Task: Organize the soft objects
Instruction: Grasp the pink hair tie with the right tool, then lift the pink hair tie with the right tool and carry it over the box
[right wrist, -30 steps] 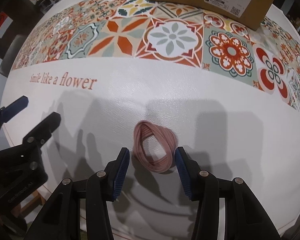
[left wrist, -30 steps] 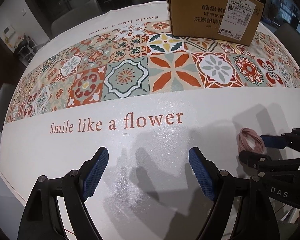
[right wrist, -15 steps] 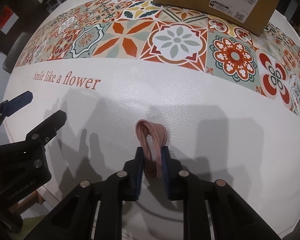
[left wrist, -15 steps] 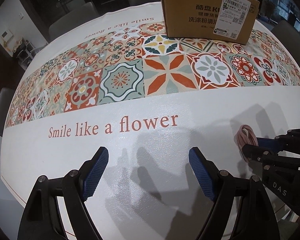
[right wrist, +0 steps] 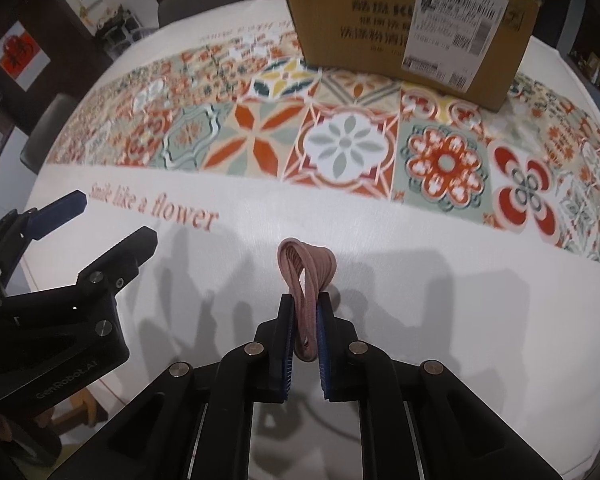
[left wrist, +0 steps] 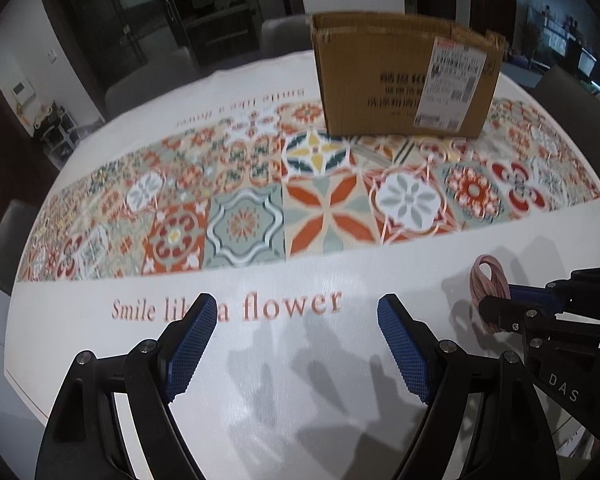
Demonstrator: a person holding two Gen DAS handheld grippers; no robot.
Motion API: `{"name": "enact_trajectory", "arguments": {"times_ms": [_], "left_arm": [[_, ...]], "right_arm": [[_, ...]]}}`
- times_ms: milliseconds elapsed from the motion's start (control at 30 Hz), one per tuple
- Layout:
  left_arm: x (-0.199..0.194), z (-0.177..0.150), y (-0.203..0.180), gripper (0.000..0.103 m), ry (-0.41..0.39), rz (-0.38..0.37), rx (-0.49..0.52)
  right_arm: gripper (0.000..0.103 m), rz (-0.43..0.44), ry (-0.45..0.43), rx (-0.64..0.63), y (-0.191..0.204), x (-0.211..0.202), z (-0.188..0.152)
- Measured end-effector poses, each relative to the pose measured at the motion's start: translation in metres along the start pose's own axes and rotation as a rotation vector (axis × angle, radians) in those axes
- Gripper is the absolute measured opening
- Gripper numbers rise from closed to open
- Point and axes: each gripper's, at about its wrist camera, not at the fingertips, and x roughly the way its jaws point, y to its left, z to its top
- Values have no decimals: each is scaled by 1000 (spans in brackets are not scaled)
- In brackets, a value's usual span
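A pink hair band (right wrist: 309, 270), a loop of several thin strands, is squeezed upright between the blue pads of my right gripper (right wrist: 305, 307), which is shut on it a little above the white tablecloth (right wrist: 440, 304). In the left wrist view the same hair band (left wrist: 489, 282) shows at the right edge, pinched in the right gripper (left wrist: 500, 300). My left gripper (left wrist: 296, 320) hovers open over the cloth's printed words, nothing between its fingers. In the right wrist view the left gripper (right wrist: 88, 220) shows at the left edge.
An open brown cardboard box (left wrist: 404, 76) with a white label stands at the back of the table on the patterned tile band (left wrist: 324, 208). Grey chairs (left wrist: 148, 80) ring the far side. The table's near edge runs just below both grippers.
The right gripper closed on the pink hair band and lifted it off the cloth. Both grippers rose and tilted up, so the box's open rim now shows.
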Motion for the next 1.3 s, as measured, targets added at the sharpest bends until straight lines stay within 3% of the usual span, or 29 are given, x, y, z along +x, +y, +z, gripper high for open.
{"name": "enact_trajectory", "arguments": {"times_ms": [533, 1300], "left_arm": [[-35, 51, -9, 85, -163, -8, -2], [-58, 121, -5, 87, -335, 30, -30]], "right_arm": [[12, -4, -195, 36, -15, -58, 29], [12, -54, -449, 24, -27, -117, 87]]}}
